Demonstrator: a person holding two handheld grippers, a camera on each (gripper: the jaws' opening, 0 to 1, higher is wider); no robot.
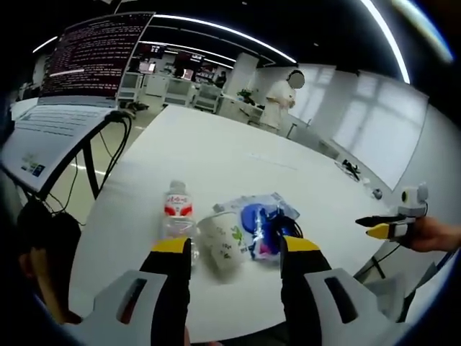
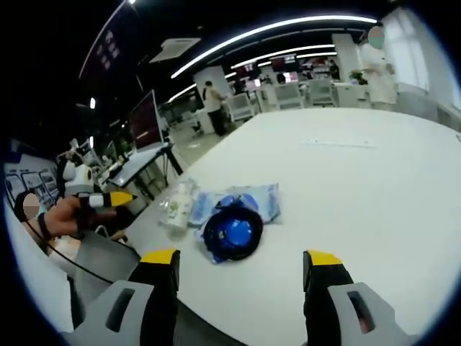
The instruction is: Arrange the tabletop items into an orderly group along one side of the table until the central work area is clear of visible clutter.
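Note:
On the white table point(image 1: 216, 155) stand a clear water bottle point(image 1: 176, 209) with a red label, a paper cup point(image 1: 225, 241) on its side, and a blue round item point(image 1: 259, 225) on a clear plastic pack point(image 1: 252, 203). My left gripper point(image 1: 236, 249) is open just in front of the cup, with nothing between its jaws. From the right comes the right gripper point(image 1: 387, 227), held by a hand. My right gripper point(image 2: 242, 258) is open near the blue round item point(image 2: 232, 232), which lies on the plastic pack point(image 2: 248, 200). The left gripper point(image 2: 106, 199) shows beyond the bottle point(image 2: 178, 205).
A monitor point(image 1: 94, 54) and a slanted board point(image 1: 50, 137) on a stand flank the table's left side. A person in white point(image 1: 277, 101) stands beyond the far edge. Small dark items point(image 1: 351, 169) lie at the far right. The table point(image 2: 374, 187) is bare white past the group.

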